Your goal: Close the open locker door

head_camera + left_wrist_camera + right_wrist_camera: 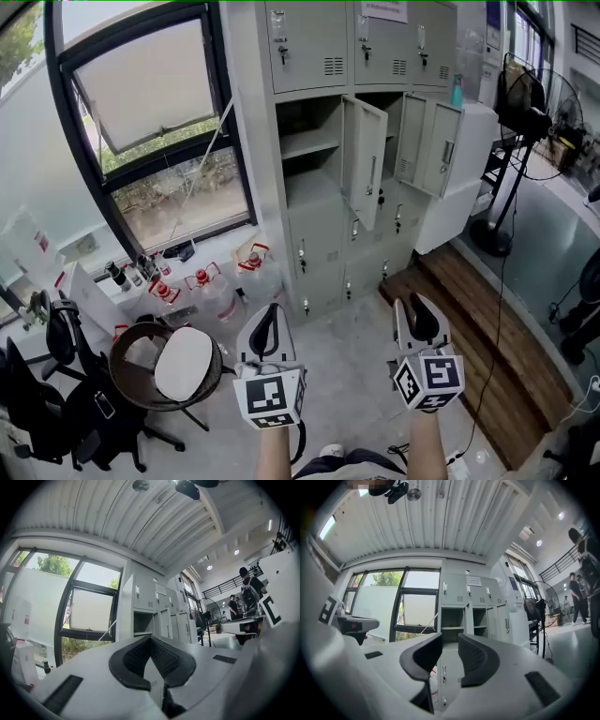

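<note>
While I stood back from the bank of grey lockers [314, 56], both grippers sat low in the middle of the head view, well apart from the cabinet and from each other. My left gripper [271, 317] was closed, its dark pads meeting at the tip with nothing caught between them. My right gripper [412, 305] was open: its two pads stood apart, and through the gap I saw only the lockers far off, so it held nothing. An open locker door [367, 161] stood in the upper centre of the frame, swung out from its compartment, where a bare shelf [307, 145] showed to the door's left. Just to the right, a second door [433, 145] also hung open. A tilted window [150, 84] filled the upper left, and a standing fan [534, 117] stood at the right edge, beside the lockers. Neither gripper touched a door.
</note>
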{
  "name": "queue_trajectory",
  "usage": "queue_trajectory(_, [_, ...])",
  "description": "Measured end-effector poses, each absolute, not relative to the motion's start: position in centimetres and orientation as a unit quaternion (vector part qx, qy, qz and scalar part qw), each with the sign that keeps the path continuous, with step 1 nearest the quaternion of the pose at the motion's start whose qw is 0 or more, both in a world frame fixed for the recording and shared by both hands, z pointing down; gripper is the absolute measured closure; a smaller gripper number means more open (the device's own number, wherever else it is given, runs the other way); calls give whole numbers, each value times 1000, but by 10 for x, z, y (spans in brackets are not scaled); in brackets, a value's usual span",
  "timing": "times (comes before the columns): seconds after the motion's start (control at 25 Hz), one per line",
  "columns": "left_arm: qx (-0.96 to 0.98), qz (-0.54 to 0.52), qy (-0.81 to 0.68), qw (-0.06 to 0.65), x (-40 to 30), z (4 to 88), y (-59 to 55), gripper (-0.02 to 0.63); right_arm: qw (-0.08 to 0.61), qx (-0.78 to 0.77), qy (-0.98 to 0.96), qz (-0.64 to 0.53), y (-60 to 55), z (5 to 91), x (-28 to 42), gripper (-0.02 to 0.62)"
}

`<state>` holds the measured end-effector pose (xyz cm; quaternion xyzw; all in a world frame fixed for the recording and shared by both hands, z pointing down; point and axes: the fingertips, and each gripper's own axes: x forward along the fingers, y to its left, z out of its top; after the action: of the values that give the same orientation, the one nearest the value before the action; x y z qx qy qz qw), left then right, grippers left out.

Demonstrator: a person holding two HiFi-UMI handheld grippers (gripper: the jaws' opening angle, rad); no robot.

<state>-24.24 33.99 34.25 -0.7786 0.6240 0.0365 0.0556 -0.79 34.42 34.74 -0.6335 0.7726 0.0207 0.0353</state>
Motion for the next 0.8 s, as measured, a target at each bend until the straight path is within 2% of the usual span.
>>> queue_trajectory(0.16, [-780,35,622,54,-247,346,325,606,39,-634,772,20,331,348,-11,482])
queue_trajectory(0.2, [-781,34,621,53,-247,348,322,606,39,-631,774,18,327,349,-11,414])
queue_trajectory(0.24, [-782,32,620,52,-246,350,318,606,37,-629,777,16,324,350,-12,392])
queue_trajectory(0.8, [-766,31,641,49,-232,362,214,606,33,-621,783,17,208,362,17,391])
